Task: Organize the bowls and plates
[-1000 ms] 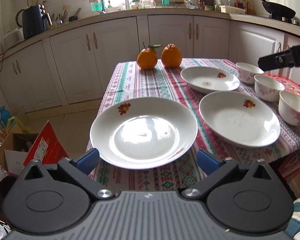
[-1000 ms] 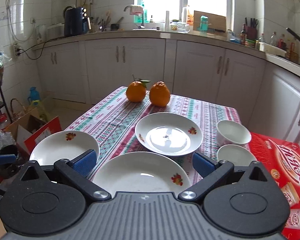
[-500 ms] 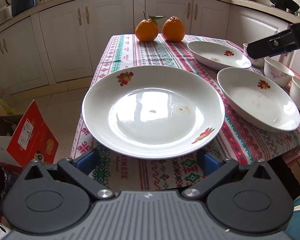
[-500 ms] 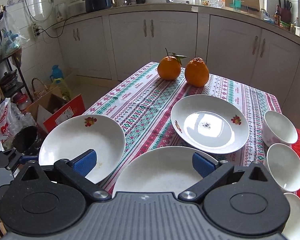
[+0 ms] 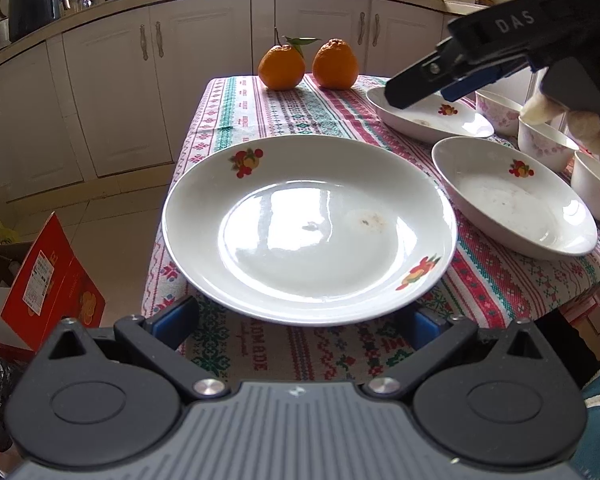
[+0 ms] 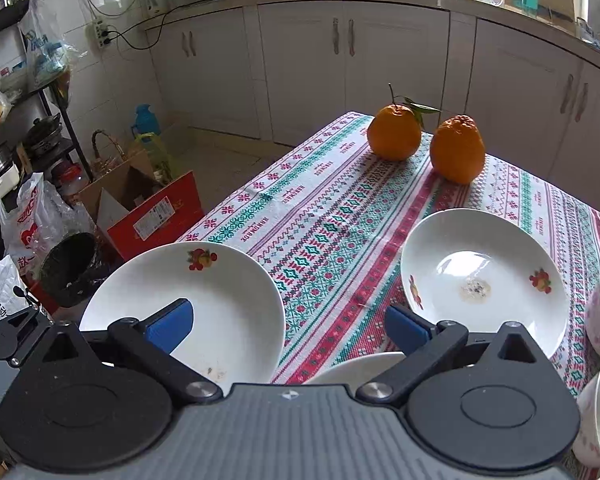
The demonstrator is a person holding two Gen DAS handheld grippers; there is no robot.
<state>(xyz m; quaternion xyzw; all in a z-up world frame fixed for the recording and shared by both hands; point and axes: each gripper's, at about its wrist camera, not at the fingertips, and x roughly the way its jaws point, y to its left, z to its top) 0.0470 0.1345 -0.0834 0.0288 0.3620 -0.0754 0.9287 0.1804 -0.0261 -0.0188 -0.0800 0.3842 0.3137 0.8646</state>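
Our left claw [image 5: 300,316] spread wide at the near plate [image 5: 308,228] on the tabletop [image 5: 300,116] edge, our right claw [image 6: 288,324] spread above the cloth, two more plates and bowls [image 5: 544,146] to the right

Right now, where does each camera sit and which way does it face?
Left wrist: on the left gripper, low at the table's near edge, facing the near plate; right gripper and a hand show.
Right wrist: on the right gripper, above the table, facing the oranges.
Shared: the plates and oranges.
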